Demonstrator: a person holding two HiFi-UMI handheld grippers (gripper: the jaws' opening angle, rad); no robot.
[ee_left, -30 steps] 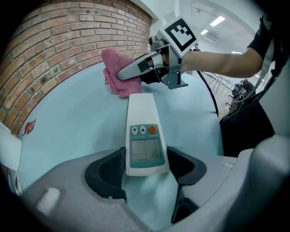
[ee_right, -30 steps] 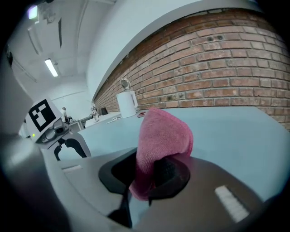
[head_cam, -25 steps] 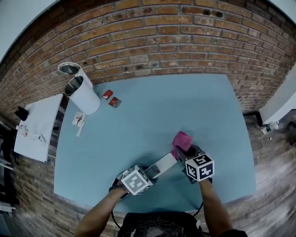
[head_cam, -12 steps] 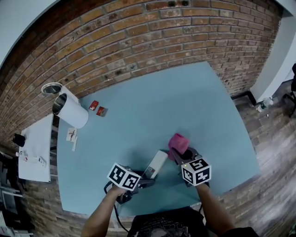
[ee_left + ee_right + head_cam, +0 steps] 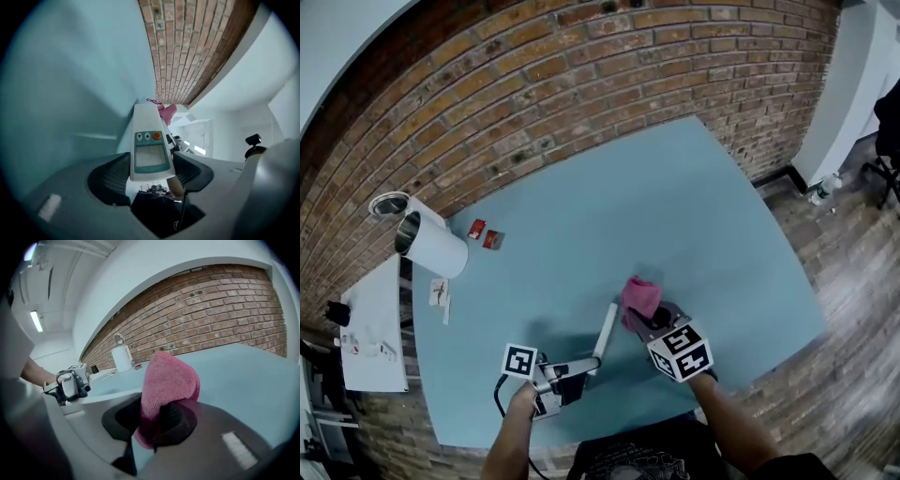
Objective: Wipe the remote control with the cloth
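over the blue table [image 5: 675,216], left gripper [image 5: 150,176] clamps the remote control [image 5: 149,140], right gripper [image 5: 150,420] clamps the pink cloth [image 5: 168,380] beside it.

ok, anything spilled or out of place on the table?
Nothing stands out. The left tongs grip the remote control, the right tongs grip the pink cloth, and the white canister stands upright.

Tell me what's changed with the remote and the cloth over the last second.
The left gripper has rolled onto its side, turning the remote control from face-up to nearly edge-on in the head view, with its far end swung toward the cloth. Nothing was taken or let go: the left gripper stays shut on the remote control, and the right gripper stays shut on the cloth beside its far end.
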